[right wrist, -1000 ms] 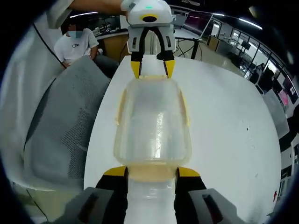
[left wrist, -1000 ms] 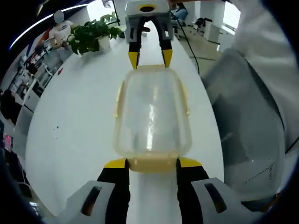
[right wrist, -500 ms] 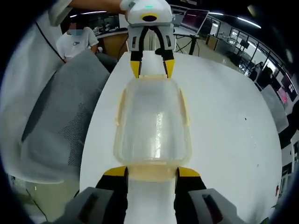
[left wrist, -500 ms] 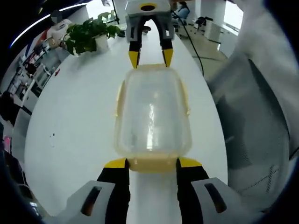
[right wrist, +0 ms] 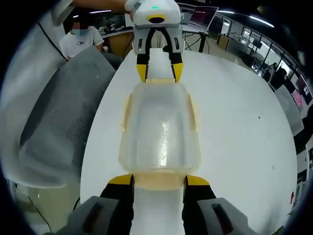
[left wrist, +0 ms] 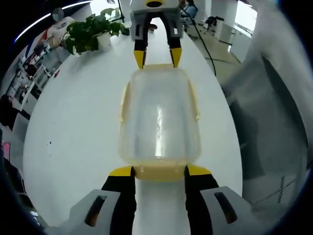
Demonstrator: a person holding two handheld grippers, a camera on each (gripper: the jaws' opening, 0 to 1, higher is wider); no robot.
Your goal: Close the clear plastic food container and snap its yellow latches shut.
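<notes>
In the left gripper view, a potted plant [left wrist: 88, 34] stands at the far left of the white counter [left wrist: 78, 122], well apart from everything else. In the middle lies the clear plastic container [left wrist: 159, 117], lid on, its long axis running straight away from the camera, one short end at the bottom and the other at the top. The left claw [left wrist: 159, 171] rises from the bottom, its yellow-tipped jaws set wide apart, one at each corner of the near short end, where a yellow latch [left wrist: 159, 172] sits between them. At the far short end the right claw [left wrist: 157, 58] comes in from the top, its jaws also spread, tips at the container's edge. Whether either claw presses the plastic I cannot tell. A grey mesh chair [left wrist: 274, 132] stands to the right of the counter. In the right gripper view the chair [right wrist: 54, 122] is on the left, the container [right wrist: 159, 125] again lies lengthwise between the claws, the right claw [right wrist: 159, 180] at its near end, the left claw [right wrist: 159, 72] at its far end.
</notes>
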